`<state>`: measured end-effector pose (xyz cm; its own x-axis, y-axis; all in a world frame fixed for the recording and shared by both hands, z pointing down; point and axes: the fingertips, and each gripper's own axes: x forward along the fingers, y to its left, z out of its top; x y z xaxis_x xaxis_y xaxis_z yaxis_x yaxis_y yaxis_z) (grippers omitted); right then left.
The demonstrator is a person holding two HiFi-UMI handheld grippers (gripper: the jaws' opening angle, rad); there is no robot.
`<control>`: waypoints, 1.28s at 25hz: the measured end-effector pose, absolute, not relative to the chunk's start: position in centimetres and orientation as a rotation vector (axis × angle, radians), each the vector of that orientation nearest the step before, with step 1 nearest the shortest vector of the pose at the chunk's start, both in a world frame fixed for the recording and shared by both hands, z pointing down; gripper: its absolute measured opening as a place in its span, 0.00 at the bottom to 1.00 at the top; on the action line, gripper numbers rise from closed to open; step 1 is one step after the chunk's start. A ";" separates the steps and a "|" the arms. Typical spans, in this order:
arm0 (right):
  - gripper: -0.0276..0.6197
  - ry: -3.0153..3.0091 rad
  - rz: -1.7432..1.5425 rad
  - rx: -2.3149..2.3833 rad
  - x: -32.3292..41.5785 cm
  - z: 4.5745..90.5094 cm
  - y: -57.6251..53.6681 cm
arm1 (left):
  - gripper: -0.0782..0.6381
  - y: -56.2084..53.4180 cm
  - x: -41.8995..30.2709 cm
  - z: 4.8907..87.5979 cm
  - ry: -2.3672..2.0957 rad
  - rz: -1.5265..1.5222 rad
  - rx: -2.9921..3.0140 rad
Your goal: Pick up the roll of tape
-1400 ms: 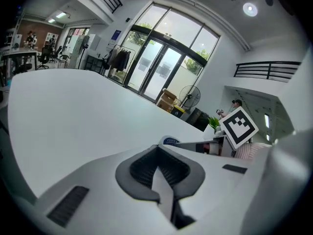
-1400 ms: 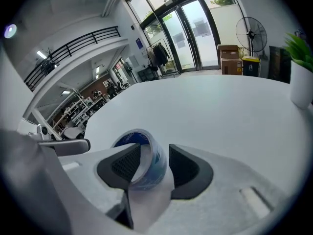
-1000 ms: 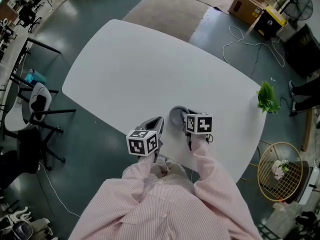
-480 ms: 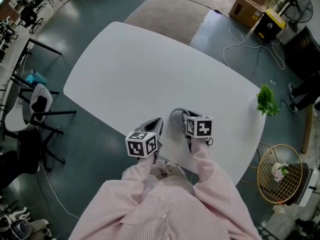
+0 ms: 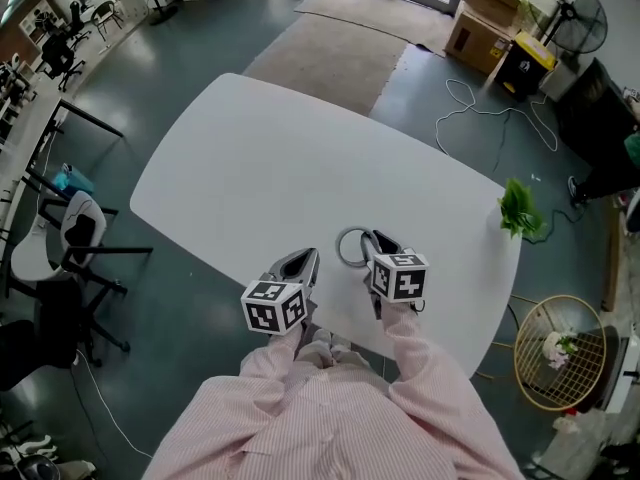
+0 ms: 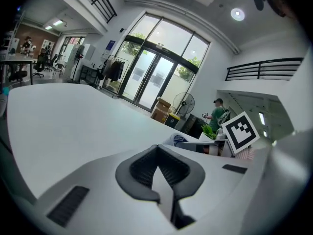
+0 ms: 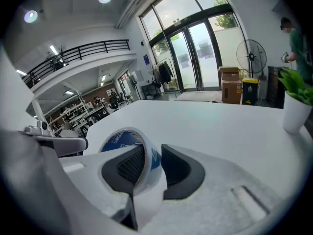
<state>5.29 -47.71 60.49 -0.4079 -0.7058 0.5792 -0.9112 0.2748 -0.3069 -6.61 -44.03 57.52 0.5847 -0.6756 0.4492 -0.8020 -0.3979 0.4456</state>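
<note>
My right gripper (image 5: 374, 241) is shut on the roll of tape (image 5: 351, 247), a clear roll with a blue-printed core. It holds the roll a little above the white table (image 5: 300, 158), near the front edge. In the right gripper view, one pad sits inside the ring and the other outside, and both pinch the wall of the roll of tape (image 7: 128, 143) in the right gripper (image 7: 152, 164). My left gripper (image 5: 303, 261) hovers just to its left, shut with nothing in it. The left gripper (image 6: 157, 174) shows its pads closed together, with the roll of tape (image 6: 180, 140) beyond them.
A potted green plant (image 5: 518, 208) stands at the table's right corner. Chairs (image 5: 70, 213) stand off the left side. A wire basket (image 5: 560, 348) sits on the floor at the right. Boxes and a fan (image 5: 565, 3) are far behind. A person (image 7: 296, 31) stands far right.
Both grippers have risen. The tape roll has come up off the table in my right gripper. The left gripper stays shut and empty.
</note>
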 end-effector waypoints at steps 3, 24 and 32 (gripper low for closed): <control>0.19 -2.283 0.810 1.500 5.5 58.7 -47.2 | 0.11 -43.6 -6.6 56.0 -1.178 0.249 2.236; 0.19 -2.585 0.548 1.710 8.1 47.2 -43.2 | 0.11 -41.2 -6.0 46.3 -1.261 0.117 2.508; 0.19 -2.678 0.423 1.759 8.6 42.9 -42.2 | 0.11 -40.8 -6.9 42.8 -1.327 0.052 2.568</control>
<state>8.61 -42.24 42.85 -0.4047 -0.9119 0.0678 -0.8884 0.3746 -0.2653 -6.95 -40.80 42.75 0.5845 -0.7983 0.1454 -0.8072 -0.5539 0.2039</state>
